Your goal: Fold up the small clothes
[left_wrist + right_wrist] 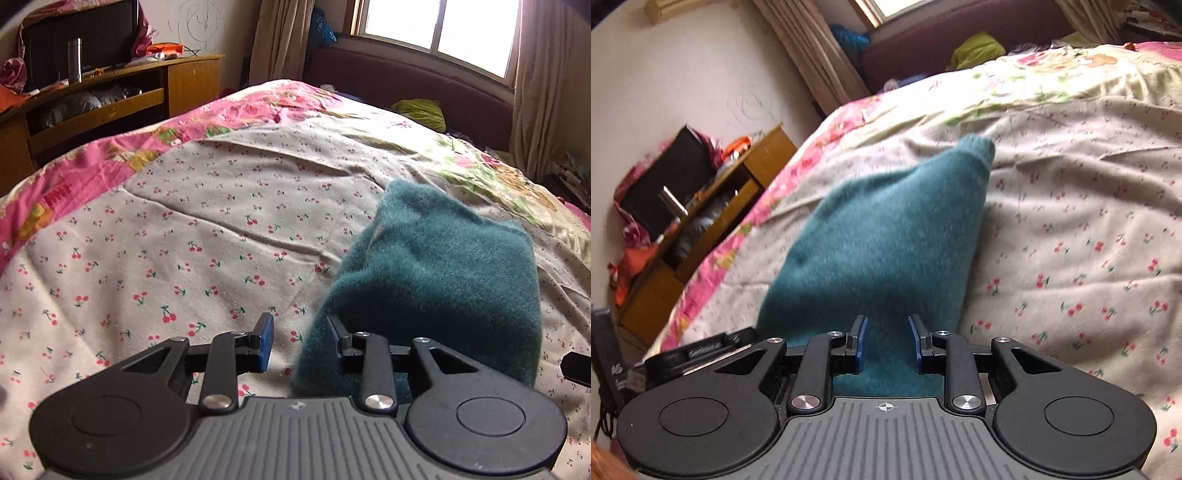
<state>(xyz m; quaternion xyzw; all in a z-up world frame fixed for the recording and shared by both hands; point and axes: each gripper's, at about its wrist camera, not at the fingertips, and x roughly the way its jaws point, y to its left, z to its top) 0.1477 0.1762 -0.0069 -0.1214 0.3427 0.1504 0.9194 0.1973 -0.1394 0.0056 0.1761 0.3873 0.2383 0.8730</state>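
Teal and fuzzy, the small knitted garment lies on the bed cover, right in front of us. Our right gripper sits over its near edge. Its two blue pads stand apart, with the teal cloth showing in the gap between them, so the jaws are open and pinch nothing. Our left gripper is open too. Its right finger is up against the left edge of the garment, and its left pad is over the cherry print.

Past the garment, the cover has a pink flowery border. Farther off, a wooden cabinet stands to the left, with a dark screen and a metal flask on top. A yellow-green bundle lies by the dark red headboard, under the bright window with its curtains.
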